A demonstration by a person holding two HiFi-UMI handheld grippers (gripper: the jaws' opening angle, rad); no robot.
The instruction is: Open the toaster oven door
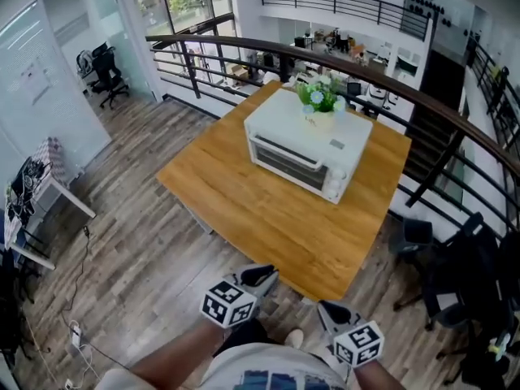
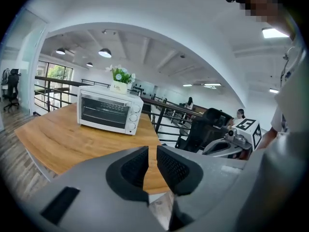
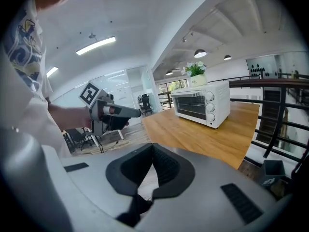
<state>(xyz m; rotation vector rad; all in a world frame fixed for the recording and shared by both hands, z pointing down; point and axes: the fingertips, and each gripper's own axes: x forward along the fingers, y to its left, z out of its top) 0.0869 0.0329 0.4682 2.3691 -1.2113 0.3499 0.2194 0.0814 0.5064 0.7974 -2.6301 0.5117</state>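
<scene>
- The toaster oven sits on the far part of a wooden table, door shut, with a potted plant on top.
- The left gripper hovers off the near table edge, jaws a thin gap apart, holding nothing.
- The right gripper is beside it, jaw tips touching, empty.

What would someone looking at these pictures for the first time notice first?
A white toaster oven sits on the far half of a wooden table, its door closed, with a small potted plant on top. The left gripper and right gripper are held low by the person, short of the table's near corner, both empty.
</scene>
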